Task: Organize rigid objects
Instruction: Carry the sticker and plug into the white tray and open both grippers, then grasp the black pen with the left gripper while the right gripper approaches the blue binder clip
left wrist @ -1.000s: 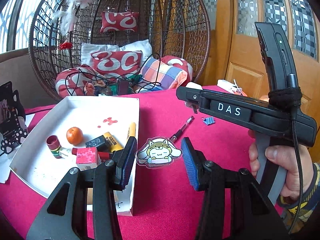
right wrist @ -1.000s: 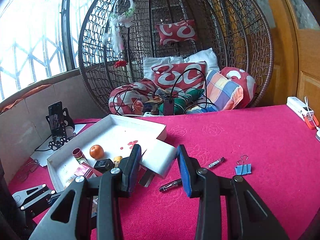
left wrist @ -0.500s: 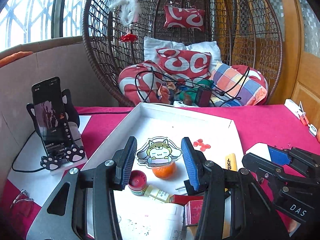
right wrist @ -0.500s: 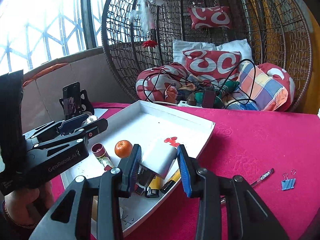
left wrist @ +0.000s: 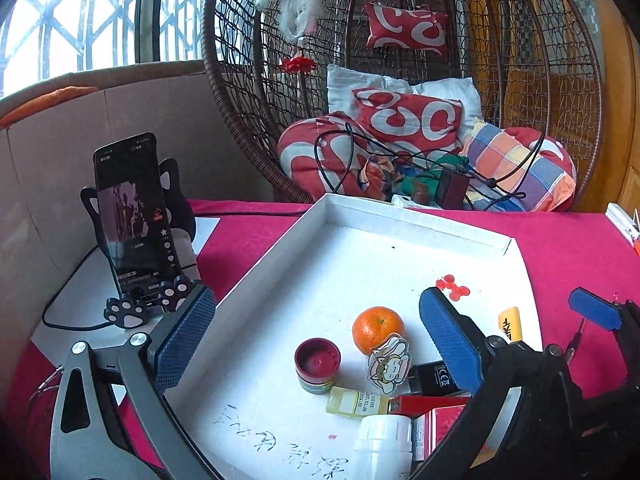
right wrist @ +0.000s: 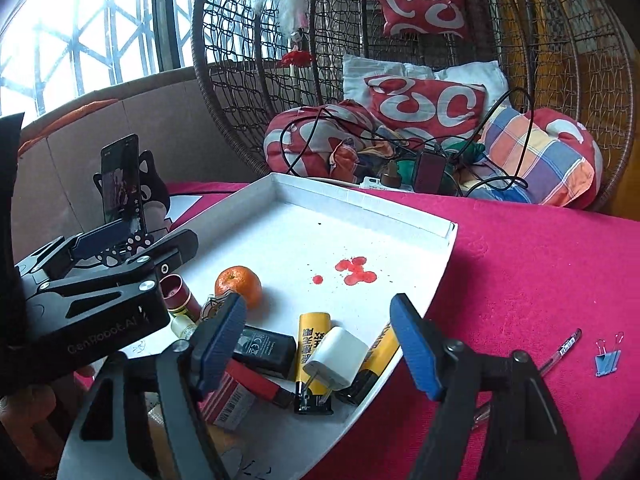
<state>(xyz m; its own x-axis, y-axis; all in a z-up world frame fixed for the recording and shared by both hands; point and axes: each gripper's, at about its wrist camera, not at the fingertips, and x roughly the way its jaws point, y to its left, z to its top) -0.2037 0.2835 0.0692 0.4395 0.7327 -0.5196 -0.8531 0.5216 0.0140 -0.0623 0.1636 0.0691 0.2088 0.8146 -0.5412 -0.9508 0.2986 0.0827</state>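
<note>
The near end of the white tray [left wrist: 408, 216] is running out of both views behind the gripper bodies, so the red box [left wrist: 440, 424] and white bottle [left wrist: 384, 444] at its near edge are showing only in part, and the handwriting on the tray floor is too rough to read. In the right wrist view the cat sticker [right wrist: 212, 307] is peeking out as a sliver behind the left-hand finger, and the pen [right wrist: 558, 352] on the red tablecloth [right wrist: 540, 264] is half hidden by the right-hand finger. The left gripper [left wrist: 316, 340] is hovering over the tray's near left part with its jaws spread wide and nothing between them; the right gripper [right wrist: 320, 340] is hanging over the tray's near right corner, jaws likewise wide apart and holding nothing, only a fingertip of the hand behind the left gripper showing. The cat sticker [left wrist: 389, 364] is standing tilted in the tray, leaning against the orange [left wrist: 378, 330], with the red-capped jar [left wrist: 317, 364] just beside. The white charger [right wrist: 338, 358] is lying on the yellow glue sticks [right wrist: 312, 336] near the tray's right edge, next to the black adapter [right wrist: 264, 346]. Red stains [right wrist: 354, 270] are marking the tray floor. A blue binder clip [right wrist: 607, 360] is lying on the cloth well right of the tray, and a phone on a stand [left wrist: 134, 220] is standing off the tray's left edge.
</note>
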